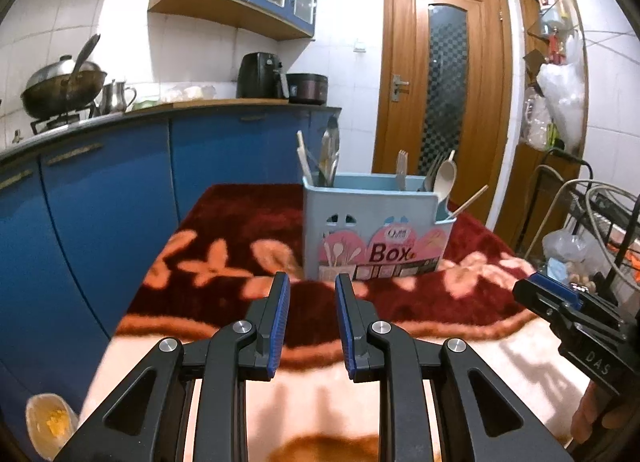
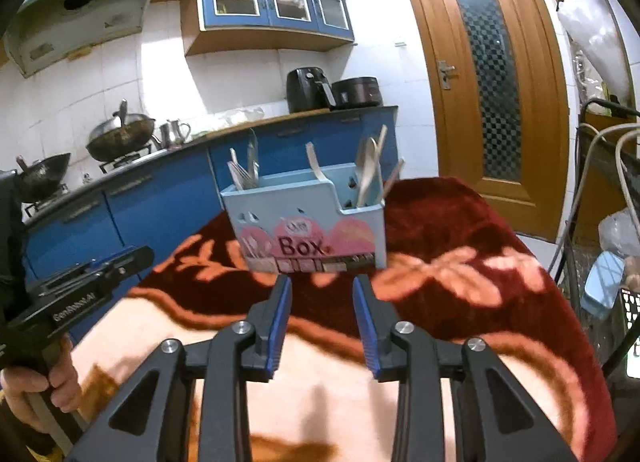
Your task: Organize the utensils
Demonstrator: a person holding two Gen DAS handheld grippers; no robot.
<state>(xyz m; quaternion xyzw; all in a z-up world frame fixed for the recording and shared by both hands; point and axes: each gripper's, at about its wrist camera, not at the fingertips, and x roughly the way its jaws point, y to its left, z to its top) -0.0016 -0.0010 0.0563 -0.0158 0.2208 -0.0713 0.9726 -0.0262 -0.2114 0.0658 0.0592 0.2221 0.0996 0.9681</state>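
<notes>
A light blue utensil holder (image 1: pixel 372 238) marked "Box" stands on a table covered by a red and peach floral blanket (image 1: pixel 224 262). It also shows in the right wrist view (image 2: pixel 308 221). Spoons (image 1: pixel 444 181), forks and chopsticks (image 1: pixel 306 159) stand upright in its compartments. My left gripper (image 1: pixel 312 286) is open and empty, just in front of the holder. My right gripper (image 2: pixel 322 288) is open and empty, also in front of the holder. Each gripper shows in the other's view, the right one (image 1: pixel 560 302) at the right edge, the left one (image 2: pixel 88 282) at the left.
Blue kitchen cabinets (image 1: pixel 100 197) run along the left with a wok (image 1: pixel 64 85), a kettle and an air fryer (image 1: pixel 260 75) on the counter. A wooden door (image 1: pixel 444 93) stands behind. A wire rack (image 1: pixel 600 229) with bags and cables stands to the right.
</notes>
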